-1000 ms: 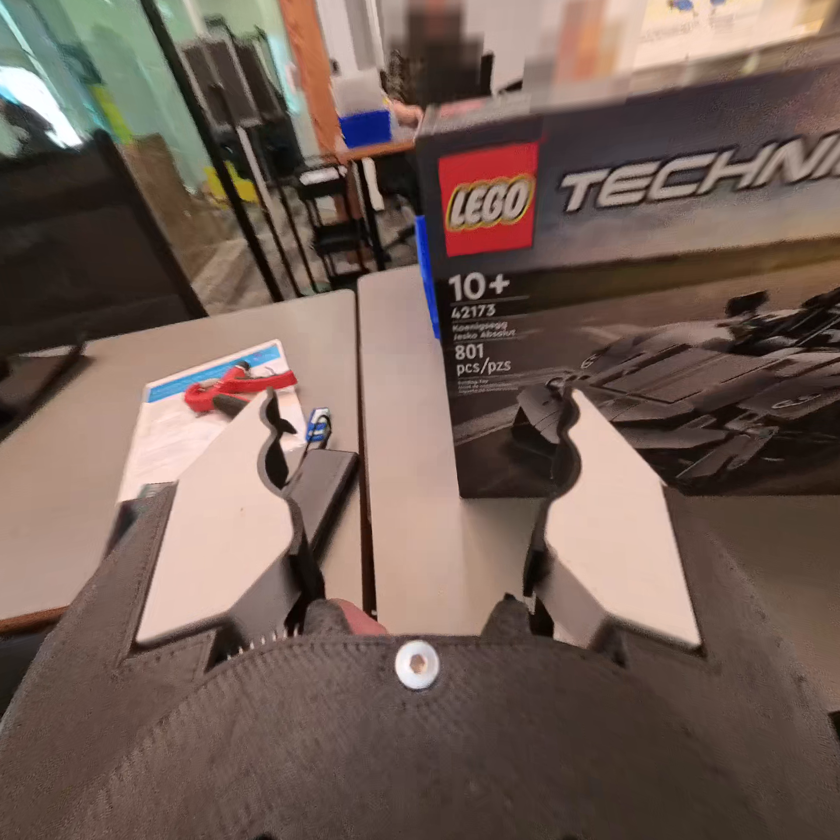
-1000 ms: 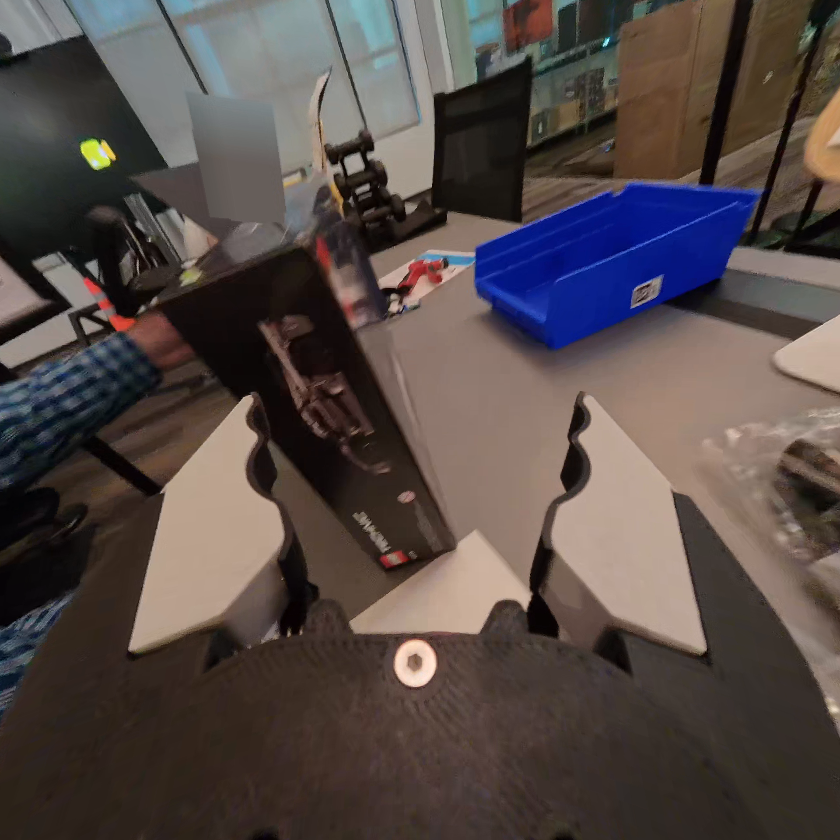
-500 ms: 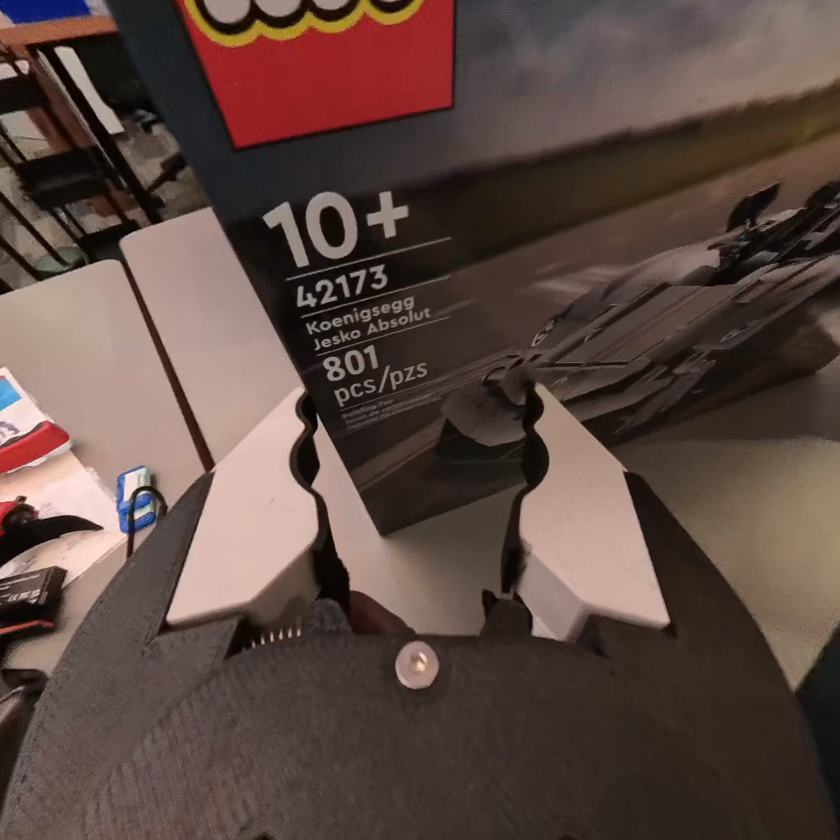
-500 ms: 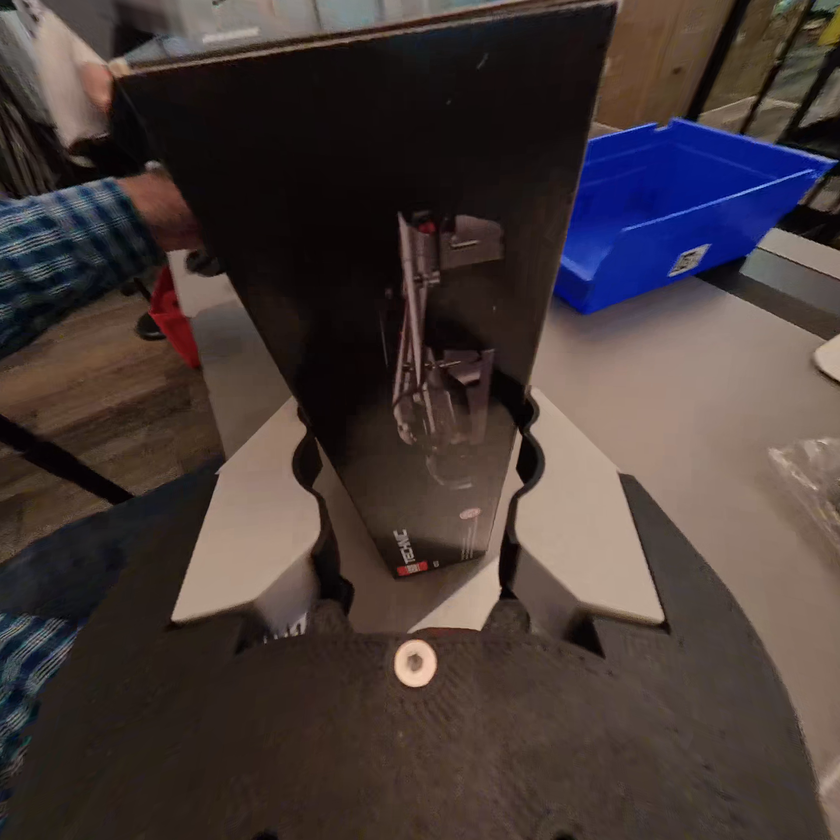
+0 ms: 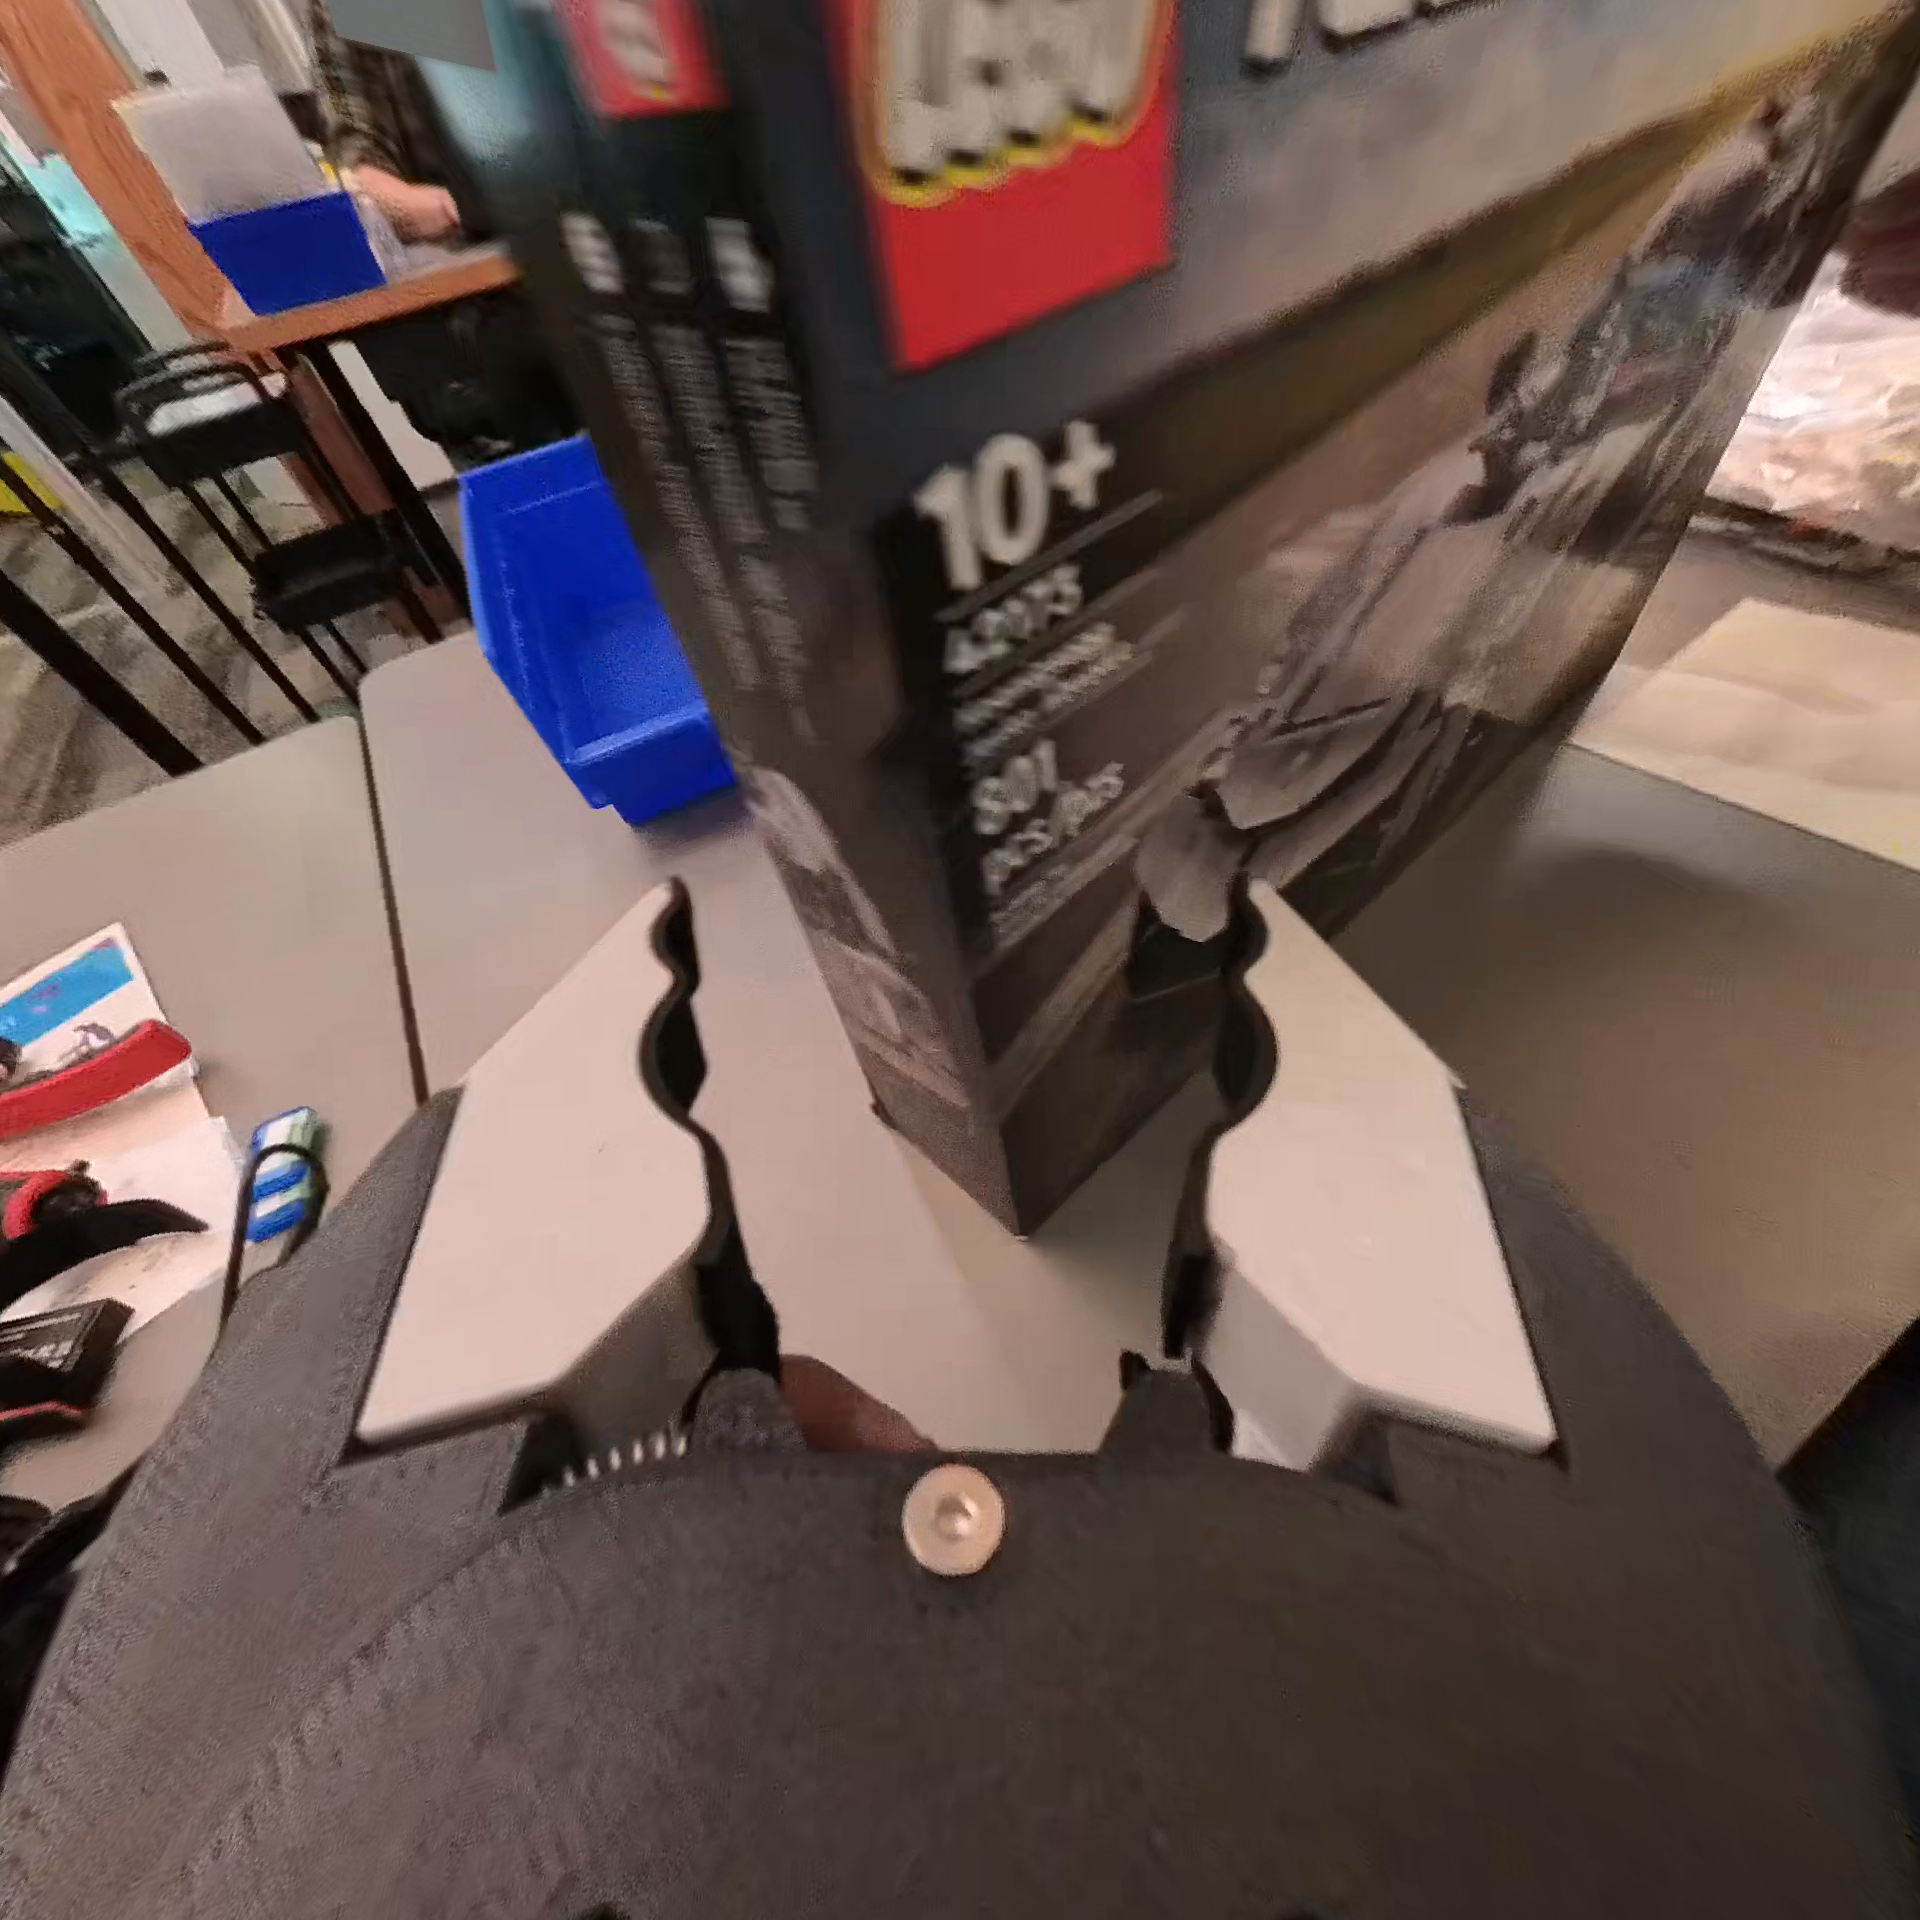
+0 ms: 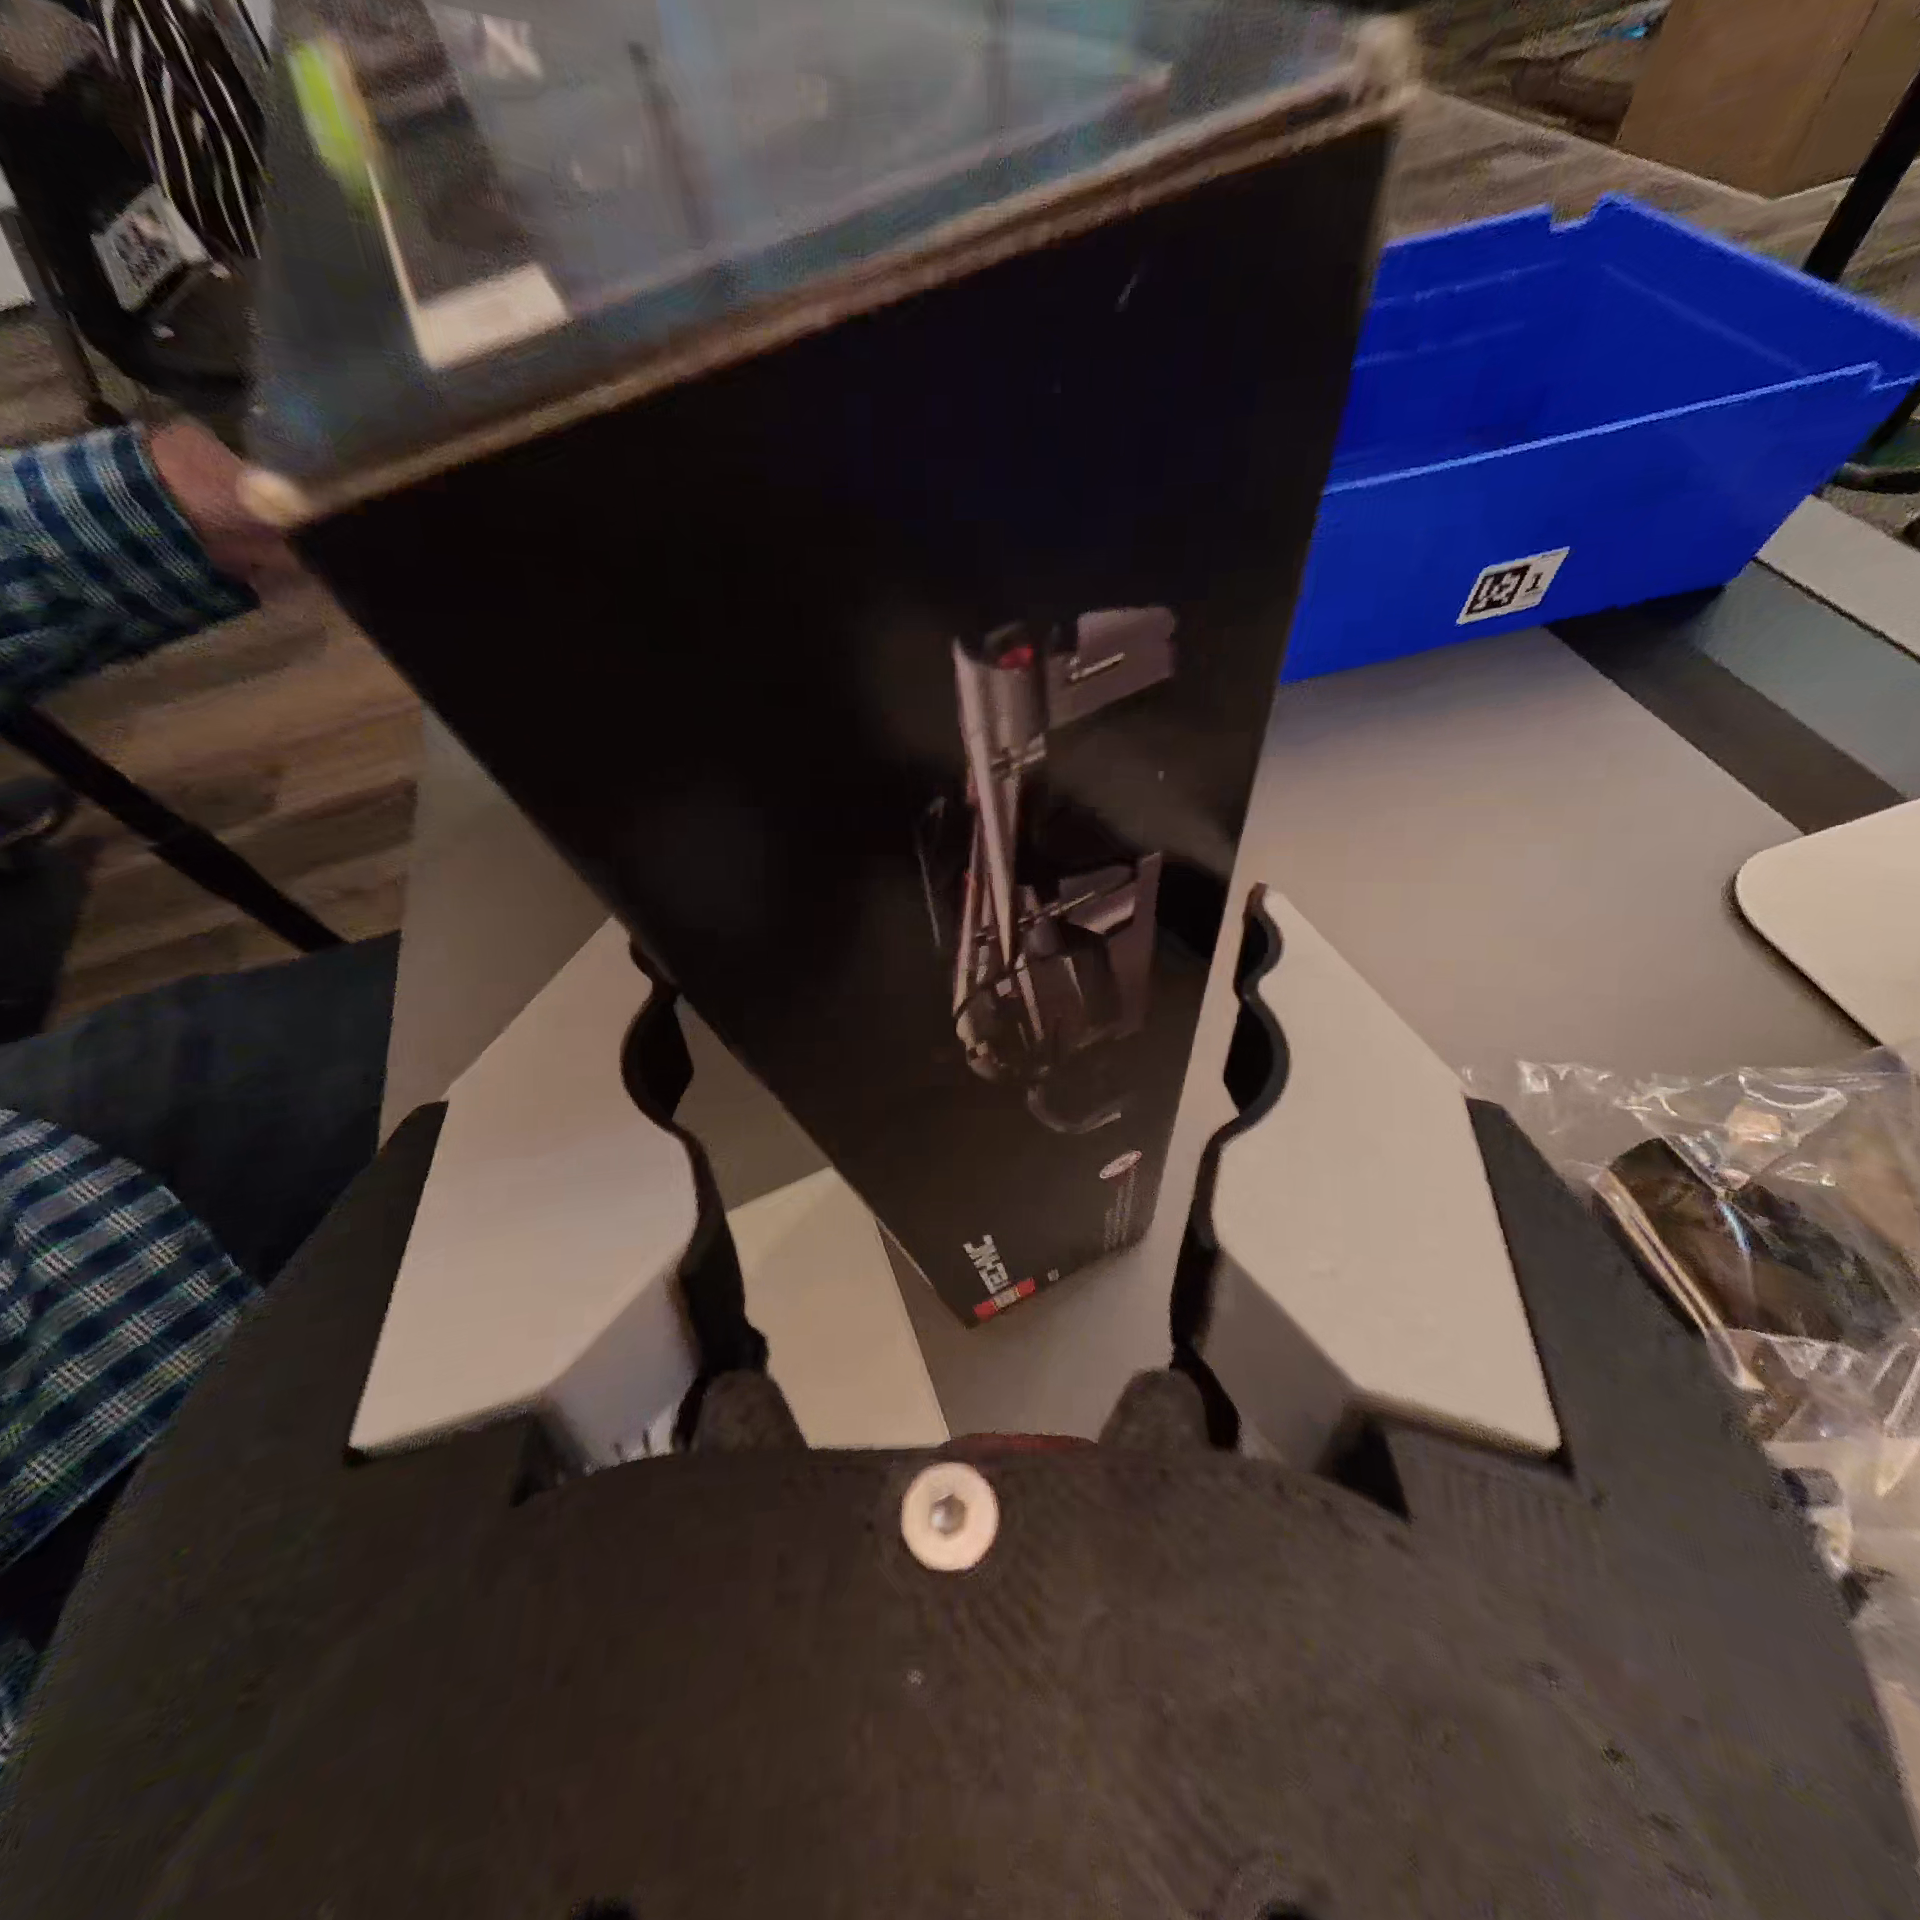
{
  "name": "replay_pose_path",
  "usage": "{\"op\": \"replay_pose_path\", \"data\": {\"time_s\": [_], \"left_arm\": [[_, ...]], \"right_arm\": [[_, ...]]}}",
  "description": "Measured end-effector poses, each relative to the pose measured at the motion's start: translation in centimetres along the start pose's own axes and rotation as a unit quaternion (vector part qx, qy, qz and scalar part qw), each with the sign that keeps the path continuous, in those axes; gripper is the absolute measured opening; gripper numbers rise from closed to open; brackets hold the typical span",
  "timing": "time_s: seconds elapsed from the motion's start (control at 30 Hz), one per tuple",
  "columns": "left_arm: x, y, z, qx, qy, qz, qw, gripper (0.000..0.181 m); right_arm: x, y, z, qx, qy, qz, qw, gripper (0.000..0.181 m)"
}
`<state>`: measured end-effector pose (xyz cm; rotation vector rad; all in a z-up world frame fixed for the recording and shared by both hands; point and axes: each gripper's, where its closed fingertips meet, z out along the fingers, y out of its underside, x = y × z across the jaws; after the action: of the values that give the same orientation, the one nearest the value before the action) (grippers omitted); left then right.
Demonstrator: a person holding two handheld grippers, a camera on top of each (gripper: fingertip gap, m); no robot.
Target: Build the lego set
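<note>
The jaws of the left gripper (image 5: 956,935) are spread wide, and nothing is clamped between them; one lower corner of the single lego box (image 5: 1195,582) is seen in the gap, tilted, with that corner down on the grey table (image 5: 540,831). Whether either finger touches the cardboard cannot be told. The jaws of the right gripper (image 6: 951,940) are likewise parted wide — the narrow dark end face of the lego box (image 6: 831,727) is framed between the two fingers, with a sliver of table showing beside each.

Further out, one blue bin (image 5: 582,644) is seen just behind the box in the left wrist view and to its right in the right wrist view (image 6: 1590,416). One clear bag of parts (image 6: 1745,1226) lies at the right finger's outer side. A booklet (image 5: 83,1018) with a red-handled tool (image 5: 83,1081) on it lies at the far left. One checked sleeve (image 6: 94,582) is seen at the box's far upper corner.
</note>
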<state>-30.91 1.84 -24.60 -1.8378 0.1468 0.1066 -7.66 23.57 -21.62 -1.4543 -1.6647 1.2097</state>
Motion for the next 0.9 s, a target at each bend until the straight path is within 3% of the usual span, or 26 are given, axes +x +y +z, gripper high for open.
{"op": "replay_pose_path", "data": {"time_s": [0.03,0.1,0.17,0.27,0.37,0.63,0.9], "left_arm": [[-0.5,-0.3,-0.2,0.004,0.008,-0.010,1.000,0.106],[-0.9,-0.6,0.0,0.002,0.030,-0.014,0.999,0.116],[-0.5,-0.1,1.1,-0.026,0.070,-0.015,0.997,0.114],[0.9,0.1,2.8,-0.043,0.125,-0.004,0.991,0.112],[0.4,-0.1,3.6,-0.038,0.109,0.005,0.993,0.097],[1.3,-0.8,5.1,-0.033,0.072,0.017,0.997,0.094],[3.1,-1.6,8.2,-0.018,0.080,0.019,0.996,0.095]], "right_arm": [[-0.1,-0.3,-0.2,0.007,-0.002,-0.003,1.000,0.106],[-0.3,-0.2,0.0,-0.006,-0.001,-0.015,1.000,0.109],[-0.3,-0.2,0.3,-0.010,0.002,-0.023,1.000,0.113],[-0.1,0.0,0.8,-0.015,-0.002,-0.017,1.000,0.105],[0.6,0.3,0.9,-0.034,0.016,-0.035,0.999,0.099],[3.4,0.1,0.4,-0.053,0.003,-0.059,0.997,0.099],[6.5,0.7,-1.5,-0.061,-0.007,-0.047,0.997,0.102]]}}
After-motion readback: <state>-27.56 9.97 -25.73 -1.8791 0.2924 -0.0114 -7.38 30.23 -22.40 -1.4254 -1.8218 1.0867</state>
